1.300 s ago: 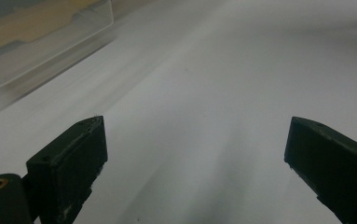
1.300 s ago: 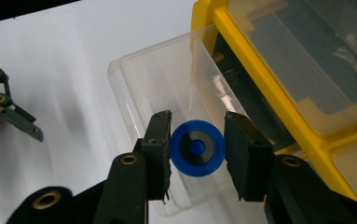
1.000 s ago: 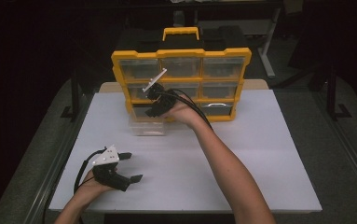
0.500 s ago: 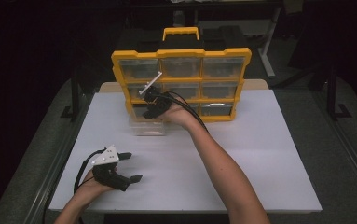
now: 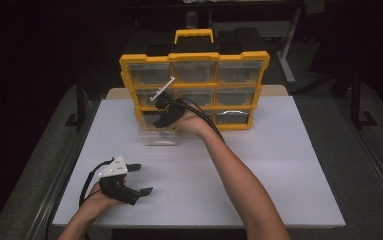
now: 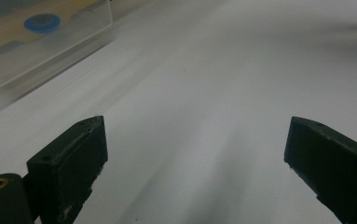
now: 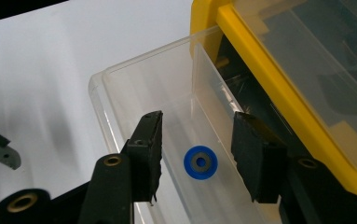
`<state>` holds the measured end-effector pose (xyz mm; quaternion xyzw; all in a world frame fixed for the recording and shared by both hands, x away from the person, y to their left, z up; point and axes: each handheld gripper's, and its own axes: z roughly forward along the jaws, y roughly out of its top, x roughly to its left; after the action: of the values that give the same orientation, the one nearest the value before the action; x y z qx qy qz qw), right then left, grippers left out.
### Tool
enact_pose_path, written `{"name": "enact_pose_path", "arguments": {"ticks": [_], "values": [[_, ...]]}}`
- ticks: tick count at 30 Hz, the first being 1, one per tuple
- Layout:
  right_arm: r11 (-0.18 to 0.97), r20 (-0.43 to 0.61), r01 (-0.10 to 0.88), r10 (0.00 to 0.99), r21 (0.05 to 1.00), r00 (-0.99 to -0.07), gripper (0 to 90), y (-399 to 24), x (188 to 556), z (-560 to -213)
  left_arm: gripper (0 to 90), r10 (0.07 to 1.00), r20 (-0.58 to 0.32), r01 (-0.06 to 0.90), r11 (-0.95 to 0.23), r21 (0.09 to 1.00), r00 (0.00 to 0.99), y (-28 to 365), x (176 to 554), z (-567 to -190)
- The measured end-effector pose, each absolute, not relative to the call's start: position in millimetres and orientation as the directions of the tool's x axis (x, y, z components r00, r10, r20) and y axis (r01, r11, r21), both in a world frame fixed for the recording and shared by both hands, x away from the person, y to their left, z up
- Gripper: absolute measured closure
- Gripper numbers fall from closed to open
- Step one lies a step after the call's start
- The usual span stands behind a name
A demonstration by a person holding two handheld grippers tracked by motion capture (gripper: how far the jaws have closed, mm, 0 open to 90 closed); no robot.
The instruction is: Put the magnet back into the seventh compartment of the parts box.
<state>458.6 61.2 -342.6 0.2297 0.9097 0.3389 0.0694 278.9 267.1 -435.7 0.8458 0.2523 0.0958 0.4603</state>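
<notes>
Here, a person sits at a white table [image 5: 279,170], holding a two-jaw gripper in each hand. A yellow organizer case [image 5: 194,90] with clear drawers stands upright at the far side of the table. Its lower-left drawer, a clear plastic drawer [image 5: 158,136], is pulled out onto the table in front of the case.

The right gripper [image 5: 165,120] is reached forward over this drawer. In the right gripper view, its black jaws are spread apart, holding nothing, and poised just above a small blue ring [image 7: 200,163] lying on the drawer's floor.

The left gripper [image 5: 138,179] rests low over the near left part of the table, well apart from the case. Its jaws are spread wide and hold nothing.
</notes>
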Motion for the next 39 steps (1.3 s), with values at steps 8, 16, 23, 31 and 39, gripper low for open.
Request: {"name": "enact_pose_path", "arguments": {"ticks": [8, 16, 23, 31, 39], "values": [[0.656, 0.029, 0.365, 0.463, 0.66, -0.886, 45.7, 46.6, 454.1, -337.4, 5.9, 0.515, -0.073, 0.341, -0.448, 0.826, 0.854, 267.3, 278.7, -435.2], [0.644, 0.024, 0.358, 0.467, 0.676, -0.884, 38.7, 35.1, 448.7, -336.5, 5.9, 0.515, -0.075, 0.343, -0.449, 0.825, 0.854, 267.8, 278.8, -435.0], [0.633, 0.032, 0.376, 0.486, 0.677, -0.874, 33.1, 21.3, 444.0, -336.1, 5.9, 0.519, -0.08, 0.347, -0.442, 0.827, 0.851, 268.2, 278.5, -435.3], [0.612, 0.045, 0.397, 0.508, 0.683, -0.86, 25.3, 2.2, 434.1, -339.0, 5.9, 0.519, -0.077, 0.347, -0.446, 0.825, 0.852, 268.5, 278.9, -436.3], [0.579, 0.057, 0.418, 0.538, 0.7, -0.841, 16.6, -22.3, 424.9, -345.2, 5.9, 0.521, -0.076, 0.35, -0.451, 0.821, 0.85, 268.6, 279.3, -436.6]]}}
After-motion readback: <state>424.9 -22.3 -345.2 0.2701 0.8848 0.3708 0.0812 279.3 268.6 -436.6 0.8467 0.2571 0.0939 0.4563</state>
